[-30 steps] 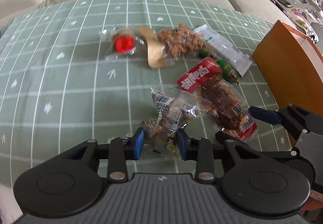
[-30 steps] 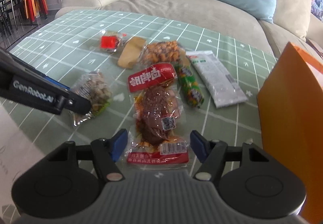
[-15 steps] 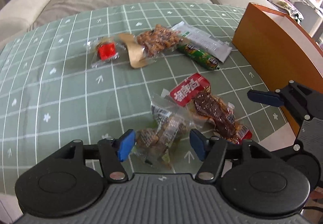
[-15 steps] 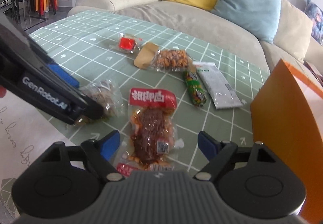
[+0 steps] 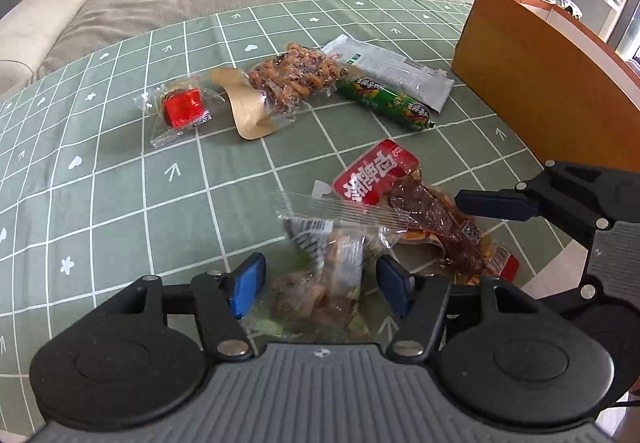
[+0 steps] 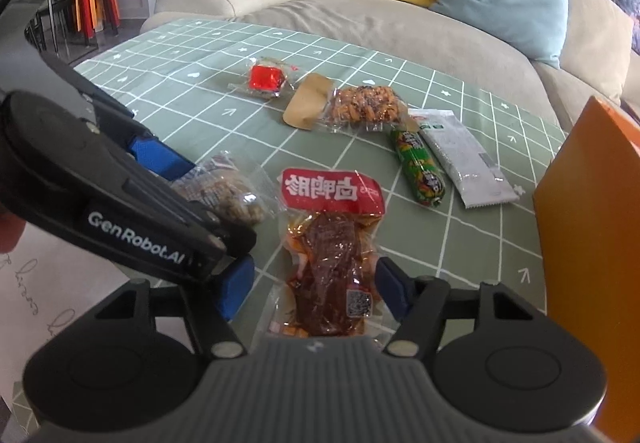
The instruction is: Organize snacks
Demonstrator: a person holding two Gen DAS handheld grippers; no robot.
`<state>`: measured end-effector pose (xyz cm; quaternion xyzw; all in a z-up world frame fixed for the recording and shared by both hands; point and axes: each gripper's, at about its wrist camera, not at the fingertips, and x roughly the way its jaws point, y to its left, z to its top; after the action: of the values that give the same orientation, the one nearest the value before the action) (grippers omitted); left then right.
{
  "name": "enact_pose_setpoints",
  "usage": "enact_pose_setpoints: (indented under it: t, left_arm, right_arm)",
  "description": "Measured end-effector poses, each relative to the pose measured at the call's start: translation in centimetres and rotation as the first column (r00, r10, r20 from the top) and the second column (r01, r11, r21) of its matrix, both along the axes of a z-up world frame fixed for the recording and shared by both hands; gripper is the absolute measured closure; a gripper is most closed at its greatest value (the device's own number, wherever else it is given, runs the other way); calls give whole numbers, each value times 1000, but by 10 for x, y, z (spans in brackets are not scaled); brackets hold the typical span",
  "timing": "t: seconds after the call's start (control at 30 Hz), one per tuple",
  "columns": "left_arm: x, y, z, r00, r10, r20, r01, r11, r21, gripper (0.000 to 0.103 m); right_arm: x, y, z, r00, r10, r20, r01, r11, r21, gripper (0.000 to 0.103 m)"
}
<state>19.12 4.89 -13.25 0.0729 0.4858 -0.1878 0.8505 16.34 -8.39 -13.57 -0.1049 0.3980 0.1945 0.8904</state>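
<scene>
My left gripper [image 5: 318,285] stands wide, its fingers having just narrowed slightly around the nut pack [image 5: 320,283] without pressing it. My right gripper [image 6: 312,291] has just been closing around the meat pack [image 6: 332,267], beside the nut pack on the table [image 5: 100,183]; no squeeze shows.

Snack packets [image 5: 292,81] on green tablecloth [image 5: 100,183]

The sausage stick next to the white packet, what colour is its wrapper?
Green, with yellow and red print. The sausage stick shows best in the left wrist view.
</scene>
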Motion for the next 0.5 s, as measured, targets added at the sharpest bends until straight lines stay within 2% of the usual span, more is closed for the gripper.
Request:
enact_pose_setpoints:
  t: [0.07, 0.1, 0.37, 0.4, 0.43, 0.5]
  left_arm:
    - [-1, -2, 0, 1000, 5, 10, -6, 1000, 18, 45]
    - [-2, -3, 1, 1000, 14, 15, -15, 1000, 27, 46]
    - [-10, 0, 4, 992, 125, 6, -125, 992, 0, 58]
    - [-11, 1, 4, 990, 138, 1, -138, 990, -4, 58]
    - [-12, 2, 5, 988, 154, -4, -154, 988, -11, 58]
    - [-14, 5, 6, 984, 179, -20, -179, 984, -13, 59]
  right_arm:
    - [1, -2, -1, 1000, -17, -6, 17, 1000, 18, 43]
    - [1, -2, 0, 1000, -27, -1, 27, 1000, 14, 50]
    - [-2, 6, 6, 1000, -19, 6, 19, 999, -49, 63]
    - [-2, 6, 8, 1000, -24, 2, 24, 999, -46, 66]
    - [-2, 5, 10, 1000, -24, 2, 24, 999, -42, 76]
    - [-4, 7, 13, 1000, -19, 11, 20, 997, -75, 77]
